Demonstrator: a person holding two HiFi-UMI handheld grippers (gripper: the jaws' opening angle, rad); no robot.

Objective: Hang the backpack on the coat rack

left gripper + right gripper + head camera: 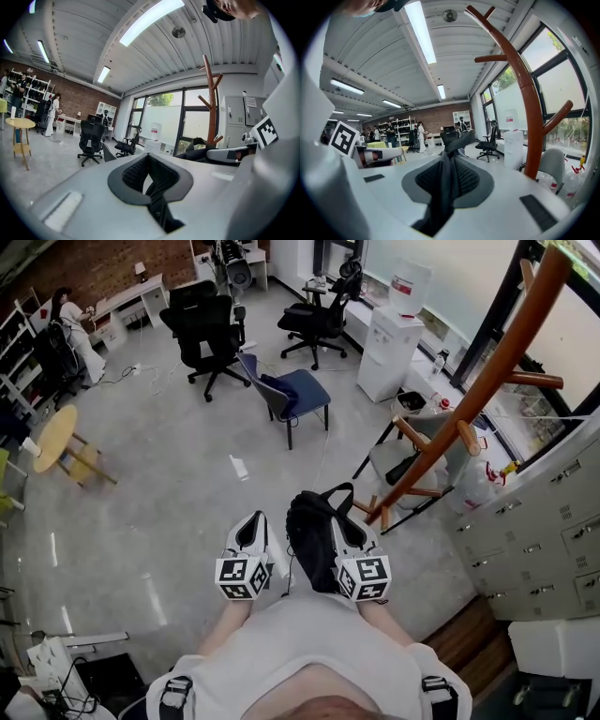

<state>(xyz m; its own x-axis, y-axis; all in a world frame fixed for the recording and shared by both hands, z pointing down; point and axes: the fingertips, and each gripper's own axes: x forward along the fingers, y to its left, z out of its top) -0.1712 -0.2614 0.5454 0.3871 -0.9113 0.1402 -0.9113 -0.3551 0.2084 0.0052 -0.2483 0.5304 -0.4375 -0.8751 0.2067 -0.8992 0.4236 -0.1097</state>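
Note:
The black backpack (pixel 309 538) hangs between my two grippers, low in front of me. My right gripper (pixel 343 524) is shut on one of its black straps (pixel 451 145), which rises up out of the jaws in the right gripper view. My left gripper (pixel 253 523) stands beside the bag's left side, jaws together with nothing showing between the pads (pixel 136 174). The brown wooden coat rack (pixel 487 367) leans up at the right, its pegs (pixel 467 437) ahead of and to the right of the bag. It also shows as the coat rack (pixel 525 98) close on the right, and as the coat rack (pixel 212 110) farther off.
A grey chair (pixel 405 457) stands at the rack's foot. Grey lockers (pixel 553 521) line the right side. A blue chair (pixel 298 395), black office chairs (pixel 211 329), a white water dispenser (pixel 389 348) and a round yellow table (pixel 54 437) stand farther out on the floor.

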